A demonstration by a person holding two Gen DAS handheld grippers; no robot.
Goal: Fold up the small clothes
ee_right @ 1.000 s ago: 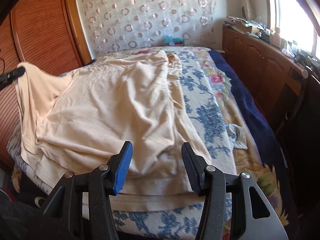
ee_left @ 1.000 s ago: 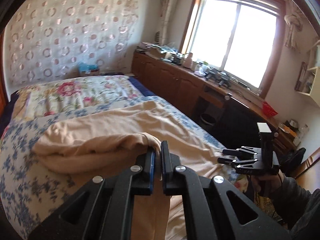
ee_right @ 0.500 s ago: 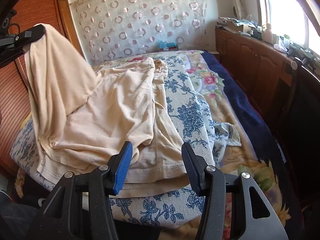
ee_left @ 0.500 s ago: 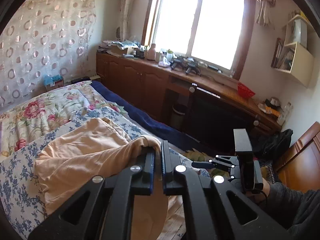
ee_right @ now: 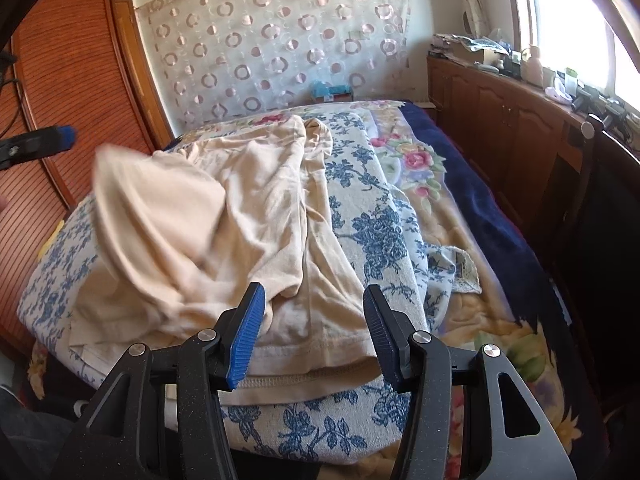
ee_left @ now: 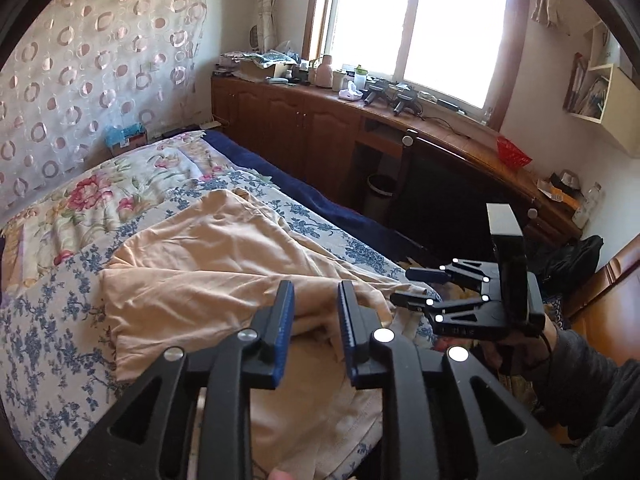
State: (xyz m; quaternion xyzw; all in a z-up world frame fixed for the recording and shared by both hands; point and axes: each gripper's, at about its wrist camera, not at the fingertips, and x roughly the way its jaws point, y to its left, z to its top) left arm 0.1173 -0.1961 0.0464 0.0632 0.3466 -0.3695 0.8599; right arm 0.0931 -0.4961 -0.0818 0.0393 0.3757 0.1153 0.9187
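A beige garment point(ee_left: 208, 264) lies rumpled on the floral bed, also seen in the right wrist view point(ee_right: 276, 200). My left gripper point(ee_left: 314, 304) hovers above its near part with the jaws opening and nothing pinched between the blue pads. Its blue fingertip point(ee_right: 66, 135) shows at the left edge of the right wrist view, apart from a blurred flap of the garment point(ee_right: 156, 208) that drops below it. My right gripper point(ee_right: 312, 312) stands open just over the garment's hem at the bed's near edge, holding nothing. It also appears at the right point(ee_left: 401, 287).
The bed's blue-flowered blanket point(ee_left: 48, 320) hangs over the near edge. A wooden cabinet run point(ee_left: 304, 128) with clutter stands under the window, a waste bin point(ee_left: 380, 192) below it. A wooden wardrobe point(ee_right: 60, 60) is at the left. A person's dark sleeve point(ee_left: 592, 392) is behind the right gripper.
The left gripper swung across with a fold of the garment, then its jaws parted and the fold came free and is falling. The right gripper stayed put.
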